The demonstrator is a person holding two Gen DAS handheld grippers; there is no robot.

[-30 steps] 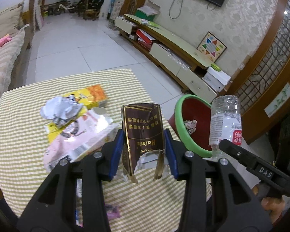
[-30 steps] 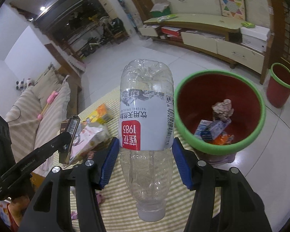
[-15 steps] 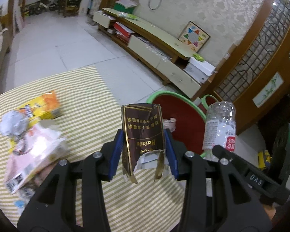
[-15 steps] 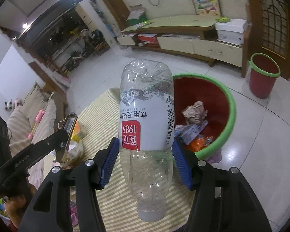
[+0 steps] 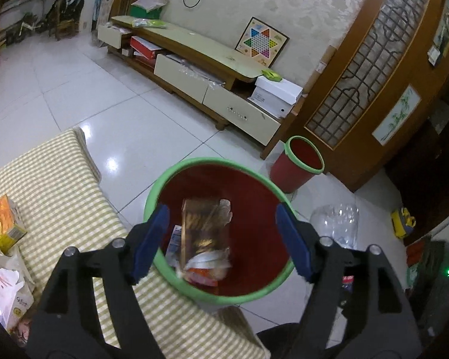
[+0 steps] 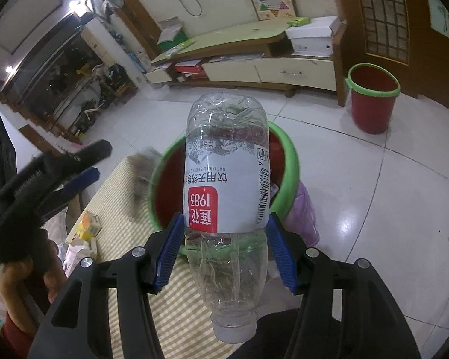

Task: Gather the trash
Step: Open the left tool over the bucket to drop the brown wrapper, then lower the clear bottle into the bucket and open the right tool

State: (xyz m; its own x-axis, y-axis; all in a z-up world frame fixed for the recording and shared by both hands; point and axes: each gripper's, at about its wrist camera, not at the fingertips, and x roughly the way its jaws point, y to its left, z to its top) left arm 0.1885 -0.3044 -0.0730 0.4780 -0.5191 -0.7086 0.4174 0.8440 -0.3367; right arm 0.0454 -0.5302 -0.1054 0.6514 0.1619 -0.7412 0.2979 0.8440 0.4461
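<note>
The left gripper (image 5: 221, 240) hangs with its blue-padded fingers (image 5: 149, 240) spread wide and gripping nothing, directly over the mouth of the red plastic trash bin with a green rim (image 5: 194, 163). Between and beyond those fingers, a brown and gold torn cardboard packet (image 5: 203, 229) appears blurred inside the bin's opening, above other scraps of paper and wrappers lying in the bottom; whether it touches them cannot be told. The right gripper (image 6: 226, 252) has its fingers (image 6: 169, 252) clenched on a clear crumpled plastic water bottle with a white and red label (image 6: 226, 188), held upside down with its cap end toward the camera and its base pointing out past the fingertips. Beyond the bottle, the same bin sits just off the edge of the table covered in a yellow-green striped cloth (image 5: 60, 185). To the left of the left fingers, an orange and yellow carton (image 5: 3, 224) and a white paper bag (image 5: 6, 284) lie on the cloth. Far ahead and right of both pairs of fingers, a smaller red bin with a green rim (image 6: 374, 101) stands on the white tiled floor (image 5: 83, 98).
</note>
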